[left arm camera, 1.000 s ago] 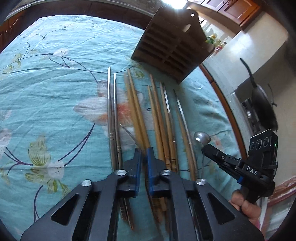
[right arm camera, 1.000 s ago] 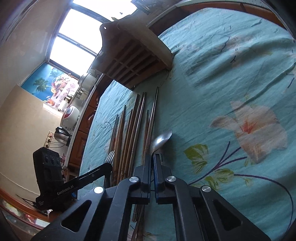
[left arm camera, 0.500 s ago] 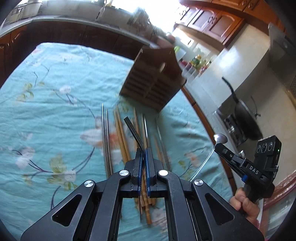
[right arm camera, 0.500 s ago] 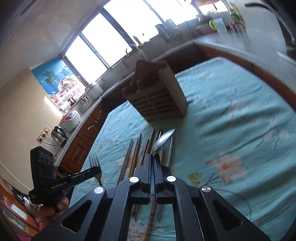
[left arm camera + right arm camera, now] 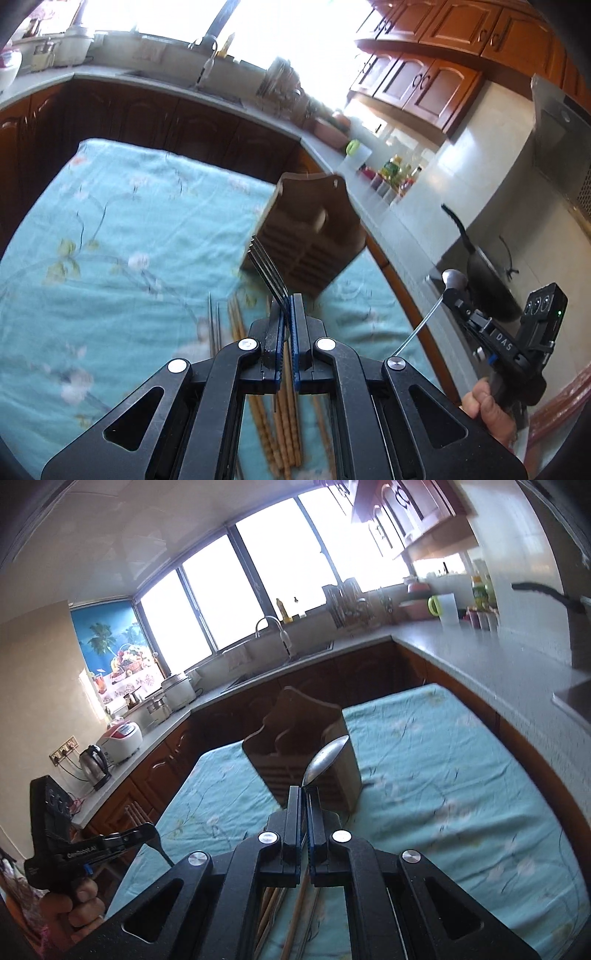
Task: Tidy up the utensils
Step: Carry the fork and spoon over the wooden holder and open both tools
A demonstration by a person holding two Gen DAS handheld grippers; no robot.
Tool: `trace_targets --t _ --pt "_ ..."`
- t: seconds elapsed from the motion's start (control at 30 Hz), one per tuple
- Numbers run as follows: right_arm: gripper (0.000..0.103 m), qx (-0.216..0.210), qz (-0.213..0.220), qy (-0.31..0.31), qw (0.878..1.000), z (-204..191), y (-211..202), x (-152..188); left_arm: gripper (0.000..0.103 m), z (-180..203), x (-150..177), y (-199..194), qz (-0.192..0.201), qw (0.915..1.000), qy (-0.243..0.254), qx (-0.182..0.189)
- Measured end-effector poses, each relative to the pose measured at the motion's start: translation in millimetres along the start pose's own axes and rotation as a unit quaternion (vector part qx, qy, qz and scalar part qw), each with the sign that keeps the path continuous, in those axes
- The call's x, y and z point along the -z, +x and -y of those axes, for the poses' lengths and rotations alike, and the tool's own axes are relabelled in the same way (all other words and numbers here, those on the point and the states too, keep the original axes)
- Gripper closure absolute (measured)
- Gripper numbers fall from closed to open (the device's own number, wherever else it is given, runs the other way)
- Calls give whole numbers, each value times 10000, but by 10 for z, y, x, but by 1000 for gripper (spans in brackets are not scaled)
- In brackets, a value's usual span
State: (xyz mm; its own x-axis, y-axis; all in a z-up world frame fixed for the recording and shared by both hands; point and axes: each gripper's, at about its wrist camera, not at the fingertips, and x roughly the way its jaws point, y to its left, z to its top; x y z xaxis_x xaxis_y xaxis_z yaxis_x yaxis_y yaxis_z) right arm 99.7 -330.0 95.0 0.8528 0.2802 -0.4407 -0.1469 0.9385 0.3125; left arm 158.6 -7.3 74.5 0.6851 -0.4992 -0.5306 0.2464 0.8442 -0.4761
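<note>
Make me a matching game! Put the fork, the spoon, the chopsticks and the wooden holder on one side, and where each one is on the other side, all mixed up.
Things:
1. fork
2. spoon
3. chopsticks
4. wooden holder

Places:
A. lying flat on the tablecloth
B. pinched in the right gripper
C. standing on the table
D. pinched in the left gripper

Pairs: 1-D, 2-B, 3-A, 4-C
</note>
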Motion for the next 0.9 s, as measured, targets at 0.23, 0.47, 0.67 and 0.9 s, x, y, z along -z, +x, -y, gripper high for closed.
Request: trace_targets --t 0.23,0.47,0.67,0.9 --pt "101 122 521 -112 9985 -33 176 -434 101 156 -595 148 598 9981 117 25" --pt "101 381 1015 -459 9931 -128 490 -872 101 399 -1159 541 1015 9940 395 -128" --pt "101 692 1304 -841 9855 -181 786 -1001 101 469 -1403 1027 1102 9919 547 -325" --pt "101 757 968 -1190 9853 -167 1224 -755 101 288 -1231 1507 776 9941 653 -378"
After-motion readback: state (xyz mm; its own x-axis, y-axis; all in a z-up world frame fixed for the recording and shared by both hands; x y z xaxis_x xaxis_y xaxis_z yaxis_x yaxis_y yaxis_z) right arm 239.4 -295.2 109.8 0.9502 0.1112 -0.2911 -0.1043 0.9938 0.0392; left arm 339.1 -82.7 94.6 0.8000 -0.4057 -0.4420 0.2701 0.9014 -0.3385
